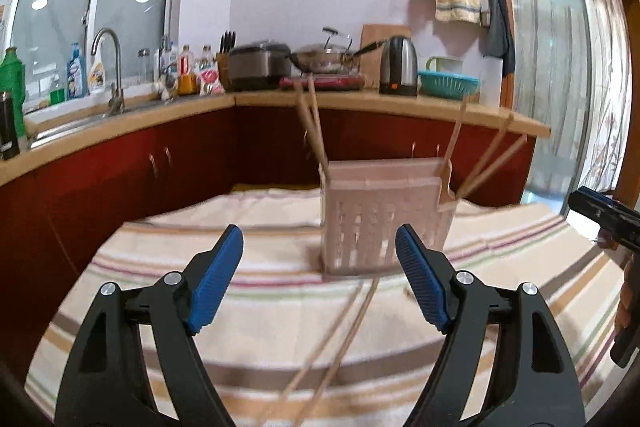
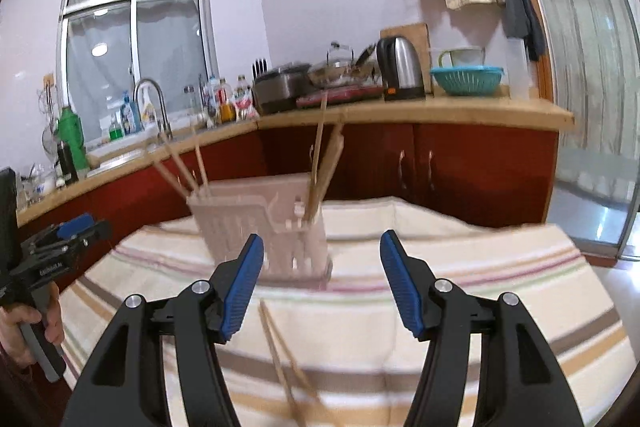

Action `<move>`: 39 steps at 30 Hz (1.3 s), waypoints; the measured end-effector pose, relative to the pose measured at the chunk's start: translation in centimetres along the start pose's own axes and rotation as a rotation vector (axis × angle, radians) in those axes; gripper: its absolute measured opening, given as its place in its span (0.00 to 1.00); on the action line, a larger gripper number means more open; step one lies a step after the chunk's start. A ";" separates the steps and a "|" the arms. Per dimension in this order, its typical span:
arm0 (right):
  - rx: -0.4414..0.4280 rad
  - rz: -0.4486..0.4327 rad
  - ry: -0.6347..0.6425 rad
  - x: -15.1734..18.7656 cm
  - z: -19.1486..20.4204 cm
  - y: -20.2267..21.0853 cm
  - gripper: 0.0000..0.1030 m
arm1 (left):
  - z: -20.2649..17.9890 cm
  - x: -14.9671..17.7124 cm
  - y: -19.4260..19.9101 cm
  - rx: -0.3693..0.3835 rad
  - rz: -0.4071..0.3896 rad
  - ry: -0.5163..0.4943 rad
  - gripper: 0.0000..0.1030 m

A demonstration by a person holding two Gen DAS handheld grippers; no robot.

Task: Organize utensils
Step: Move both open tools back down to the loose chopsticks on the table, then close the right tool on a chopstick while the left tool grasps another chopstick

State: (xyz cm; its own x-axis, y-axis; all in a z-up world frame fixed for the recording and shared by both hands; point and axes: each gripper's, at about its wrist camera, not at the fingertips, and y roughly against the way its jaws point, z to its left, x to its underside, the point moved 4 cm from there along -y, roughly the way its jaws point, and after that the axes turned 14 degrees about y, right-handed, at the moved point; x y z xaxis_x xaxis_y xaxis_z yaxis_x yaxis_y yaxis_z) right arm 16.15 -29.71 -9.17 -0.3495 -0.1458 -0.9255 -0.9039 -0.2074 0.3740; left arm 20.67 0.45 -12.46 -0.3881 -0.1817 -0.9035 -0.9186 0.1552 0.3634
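A pale pink slotted utensil holder (image 1: 380, 219) stands upright on the striped cloth, also in the right wrist view (image 2: 264, 227). Several wooden chopsticks (image 1: 312, 123) stick up out of it. Two loose chopsticks (image 1: 340, 339) lie on the cloth in front of the holder, also in the right wrist view (image 2: 284, 363). My left gripper (image 1: 320, 255) is open and empty, above the loose chopsticks and just short of the holder. My right gripper (image 2: 322, 263) is open and empty, above the loose pair. The other gripper shows at each view's edge (image 1: 604, 219) (image 2: 60, 239).
The striped cloth (image 1: 200, 287) covers the table. Behind it runs a red-fronted kitchen counter (image 1: 360, 103) with a sink tap (image 1: 108, 67), bottles, a rice cooker, a wok, a kettle (image 1: 398, 67) and a teal basket (image 1: 448, 83). A glass door is on the right.
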 end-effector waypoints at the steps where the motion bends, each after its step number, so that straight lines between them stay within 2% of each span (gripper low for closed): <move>1: -0.005 0.012 0.002 0.7 0.3 0.1 0.58 | 0.2 0.6 0.2 -0.003 0.007 0.003 0.75; 15: -0.092 0.131 0.053 8.7 4.0 2.0 0.52 | 2.7 6.6 3.0 -0.052 0.084 0.040 0.75; 26: -0.114 0.244 0.042 13.2 4.5 1.2 0.41 | 4.0 9.4 3.3 -0.076 0.136 0.046 0.75; 29: -0.109 0.273 0.030 14.1 4.2 0.9 0.36 | 4.5 10.2 2.8 -0.084 0.162 0.045 0.75; 33: -0.091 0.287 0.046 14.4 4.3 0.9 0.24 | 5.2 11.1 2.0 -0.096 0.196 0.044 0.74; 34: -0.092 0.289 0.041 14.4 4.2 0.9 0.18 | 5.3 11.3 1.9 -0.098 0.203 0.044 0.74; 36: -0.087 0.290 0.034 14.5 4.1 0.9 0.12 | 5.5 11.7 1.5 -0.099 0.220 0.047 0.70; 39: -0.089 0.288 0.032 14.5 4.1 0.9 0.11 | 5.7 12.2 0.8 -0.097 0.251 0.042 0.63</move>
State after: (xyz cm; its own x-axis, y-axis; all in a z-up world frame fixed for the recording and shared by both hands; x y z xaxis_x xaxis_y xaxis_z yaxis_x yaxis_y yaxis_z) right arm 9.25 -28.10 -22.52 -0.5790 -0.2407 -0.7790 -0.7433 -0.2368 0.6257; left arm 15.59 3.93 -24.46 -0.6056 -0.1893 -0.7729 -0.7952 0.1075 0.5967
